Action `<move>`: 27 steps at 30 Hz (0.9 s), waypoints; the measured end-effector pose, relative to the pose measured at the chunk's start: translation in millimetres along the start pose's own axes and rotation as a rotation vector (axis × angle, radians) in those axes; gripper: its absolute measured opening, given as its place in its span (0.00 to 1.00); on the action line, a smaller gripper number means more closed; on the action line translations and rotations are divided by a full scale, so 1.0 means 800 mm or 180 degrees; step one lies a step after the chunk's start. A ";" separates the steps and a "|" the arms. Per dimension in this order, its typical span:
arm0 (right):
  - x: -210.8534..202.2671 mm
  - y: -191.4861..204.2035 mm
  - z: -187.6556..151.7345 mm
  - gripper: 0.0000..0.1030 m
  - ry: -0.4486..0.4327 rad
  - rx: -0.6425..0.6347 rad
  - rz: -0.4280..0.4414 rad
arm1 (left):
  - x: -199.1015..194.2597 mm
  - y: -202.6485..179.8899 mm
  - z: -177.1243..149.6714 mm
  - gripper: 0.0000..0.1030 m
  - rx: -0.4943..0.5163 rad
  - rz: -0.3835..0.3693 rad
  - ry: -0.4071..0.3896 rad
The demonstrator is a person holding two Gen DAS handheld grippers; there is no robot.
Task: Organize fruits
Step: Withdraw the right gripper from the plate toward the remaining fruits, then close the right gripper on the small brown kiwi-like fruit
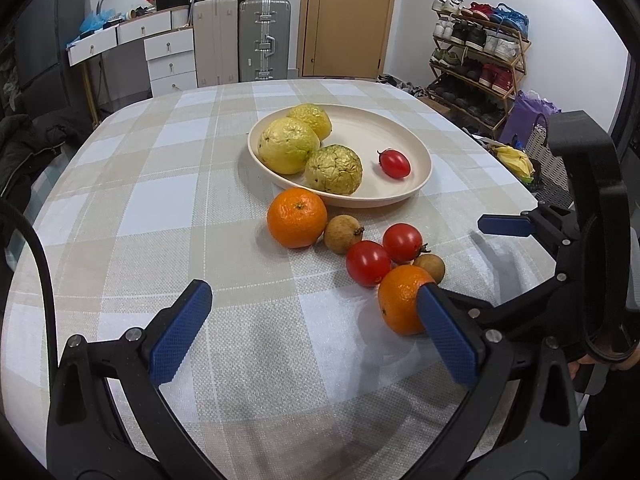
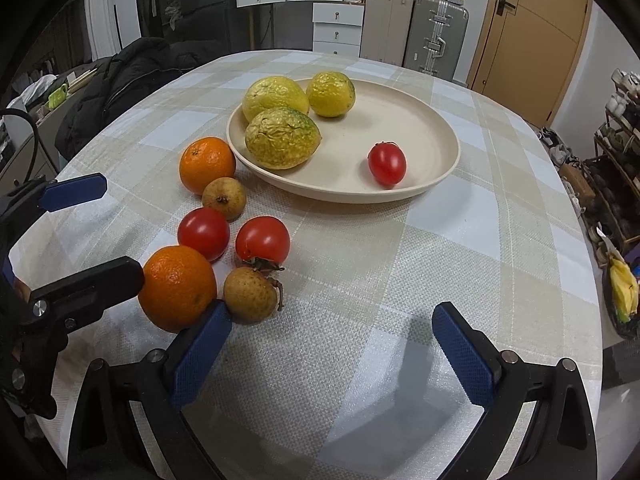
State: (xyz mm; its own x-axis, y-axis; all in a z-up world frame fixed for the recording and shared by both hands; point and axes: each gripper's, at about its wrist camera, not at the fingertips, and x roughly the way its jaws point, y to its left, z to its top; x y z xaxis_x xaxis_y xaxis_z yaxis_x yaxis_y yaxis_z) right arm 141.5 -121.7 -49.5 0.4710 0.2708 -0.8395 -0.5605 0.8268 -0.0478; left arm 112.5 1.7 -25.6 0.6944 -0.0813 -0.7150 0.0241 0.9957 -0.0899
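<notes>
One orange partly behind hand-held gripper

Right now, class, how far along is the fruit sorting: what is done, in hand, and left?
Done: three yellow-green fruits and one tomato lie in the plate. In hand: nothing; both hand-held grippers, left and right, are open. Left on the tablecloth: two oranges, two tomatoes, two small brown fruits.
</notes>
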 end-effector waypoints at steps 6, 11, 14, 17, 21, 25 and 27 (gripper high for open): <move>-0.006 0.000 -0.001 0.73 -0.0034 -0.0034 0.0238 | 0.001 0.002 0.000 0.99 -0.0030 0.0005 -0.0007; -0.010 0.007 -0.001 0.54 -0.0068 -0.0122 0.0336 | 0.002 0.004 0.001 0.99 -0.0037 0.0017 -0.0002; -0.014 0.006 -0.002 0.43 -0.0107 -0.0114 0.0442 | 0.002 0.004 0.001 0.99 -0.0045 0.0012 -0.0004; -0.018 0.007 -0.003 0.34 -0.0131 -0.0120 0.0520 | 0.003 0.004 0.000 0.99 -0.0056 0.0003 0.0000; -0.025 0.003 -0.002 0.23 -0.0191 -0.0094 0.0595 | 0.004 0.005 0.000 0.99 -0.0059 0.0007 0.0005; -0.031 0.000 -0.004 0.23 -0.0214 -0.0146 0.0588 | 0.004 0.004 -0.001 0.99 -0.0053 0.0024 -0.0004; -0.028 -0.004 -0.004 0.23 -0.0194 -0.0123 0.0571 | 0.005 0.003 -0.002 0.99 -0.0051 0.0017 -0.0005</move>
State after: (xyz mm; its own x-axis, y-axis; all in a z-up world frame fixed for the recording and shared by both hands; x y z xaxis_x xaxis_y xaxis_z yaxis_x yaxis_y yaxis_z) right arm 130.0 -132.0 -32.1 0.4009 0.4424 -0.8022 -0.6644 0.7433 0.0779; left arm 114.5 3.7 -29.9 0.6956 -0.0761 -0.7144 0.0089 0.9952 -0.0973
